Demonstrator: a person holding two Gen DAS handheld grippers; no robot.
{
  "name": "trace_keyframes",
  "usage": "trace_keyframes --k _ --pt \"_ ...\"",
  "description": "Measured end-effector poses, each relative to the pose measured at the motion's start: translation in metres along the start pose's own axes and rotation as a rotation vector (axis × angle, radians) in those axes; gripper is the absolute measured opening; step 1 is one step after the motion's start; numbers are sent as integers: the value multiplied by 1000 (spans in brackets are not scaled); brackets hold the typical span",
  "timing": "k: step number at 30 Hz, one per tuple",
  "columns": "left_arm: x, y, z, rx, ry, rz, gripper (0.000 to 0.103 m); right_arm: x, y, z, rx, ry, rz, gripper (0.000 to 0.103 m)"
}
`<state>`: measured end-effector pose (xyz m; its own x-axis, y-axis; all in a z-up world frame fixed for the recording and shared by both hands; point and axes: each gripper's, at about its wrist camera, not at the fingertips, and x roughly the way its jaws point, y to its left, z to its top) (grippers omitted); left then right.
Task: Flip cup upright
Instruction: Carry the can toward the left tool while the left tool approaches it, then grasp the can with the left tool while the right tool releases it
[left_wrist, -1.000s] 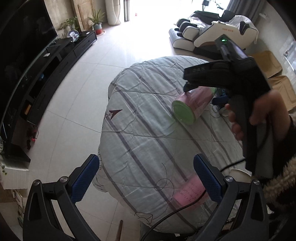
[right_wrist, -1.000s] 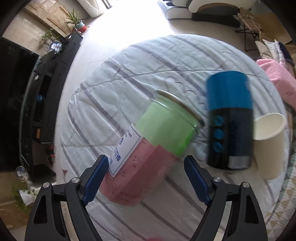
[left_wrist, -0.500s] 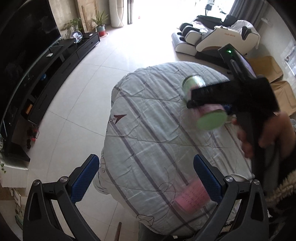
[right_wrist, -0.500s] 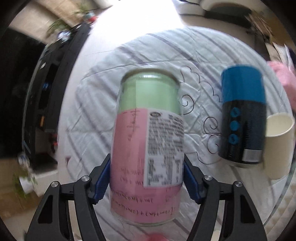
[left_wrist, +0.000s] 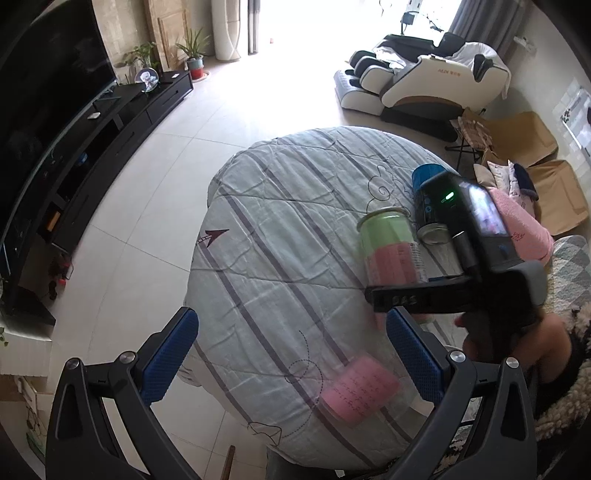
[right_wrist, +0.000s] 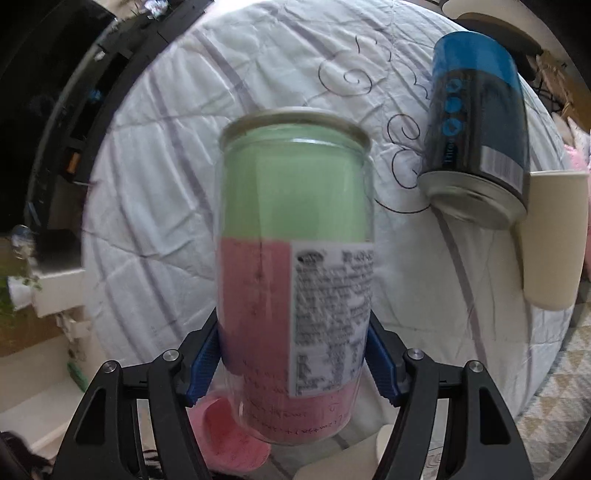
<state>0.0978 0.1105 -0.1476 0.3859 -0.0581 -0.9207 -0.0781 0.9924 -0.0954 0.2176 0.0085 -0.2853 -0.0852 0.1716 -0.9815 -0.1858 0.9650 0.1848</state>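
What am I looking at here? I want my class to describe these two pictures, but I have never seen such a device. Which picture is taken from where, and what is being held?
There is no robot. A person holds a hand tool with a two-finger claw in each hand, and each claw carries a camera looking out along its fingers.

The left camera's picture shows the left claw open and empty above a round table under a striped cloth. Across from it is the right tool in the person's hand.

The right camera's picture shows the right claw shut on a clear cup wrapped in green and pink paper, pointing away from the camera.

On the cloth lie a blue can on its side, a white paper cup beside it, and a pink note near the table edge.
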Motion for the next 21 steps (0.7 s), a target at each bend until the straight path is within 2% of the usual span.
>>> trace_keyframes --k 1,2,5,9,13,16,21 --pt "-1 -2 0 -1 -3 -2 103 -7 0 -1 -2 -24 10 74" --pt "-2 -3 -1 -4 -6 -3 103 -16 -5 -3 -5 -46 4 80" --pt "-3 -11 0 -16 -2 -9 103 -41 -2 -2 -4 -110 0 80" --pt "-3 -26 6 -14 -8 -32 103 -72 -23 -10 38 -186 25 80" --pt "3 -51 17 8 -16 -56 103 -106 -76 -30 99 -252 27 80" --pt "15 -71 25 28 0 -68 103 -129 -117 -49 144 -301 -8 80" --pt "45 -97 36 32 34 -62 103 -152 -159 -76 199 -334 -36 80"
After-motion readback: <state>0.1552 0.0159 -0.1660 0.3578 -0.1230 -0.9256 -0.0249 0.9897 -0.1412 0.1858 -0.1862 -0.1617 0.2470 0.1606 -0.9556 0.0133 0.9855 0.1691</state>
